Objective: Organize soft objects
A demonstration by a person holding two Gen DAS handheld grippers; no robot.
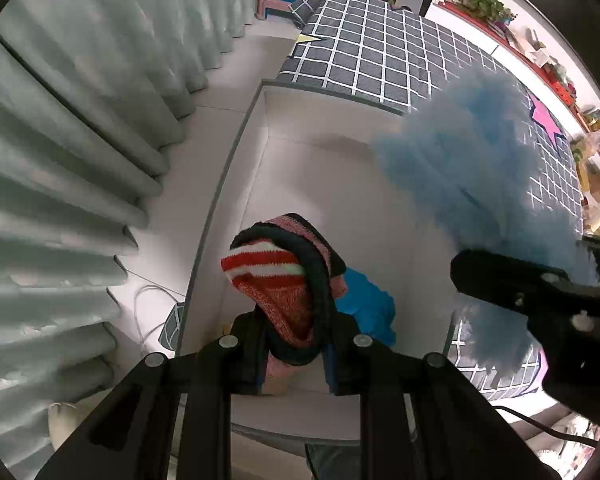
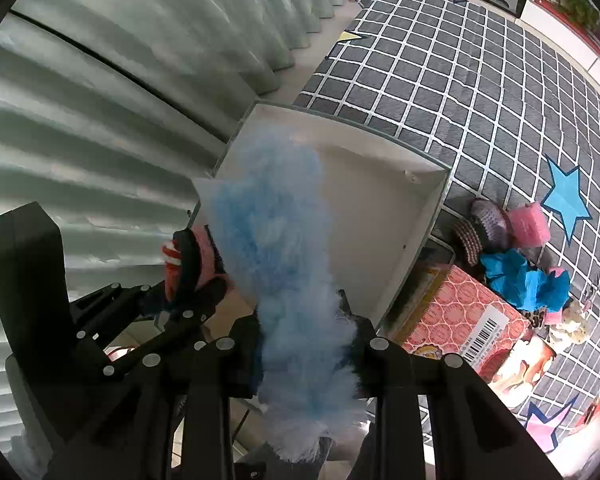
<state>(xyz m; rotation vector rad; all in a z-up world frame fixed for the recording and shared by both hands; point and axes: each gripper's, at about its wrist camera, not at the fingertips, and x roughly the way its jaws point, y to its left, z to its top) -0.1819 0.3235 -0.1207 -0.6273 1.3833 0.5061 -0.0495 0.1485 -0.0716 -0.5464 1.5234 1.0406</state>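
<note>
Your left gripper is clenched on a striped knit hat, hanging over the white box beneath it. Your right gripper grasps a blue fluffy cloth above that box.

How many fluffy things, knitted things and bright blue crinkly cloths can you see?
Fluffy: 1, the light blue fluffy thing in the right claw
Knitted: 2, the striped knit in the left claw, the purple-brown knit on the bed
Bright blue crinkly: 2, one in the white box, one on the bed
Total: 5
</note>
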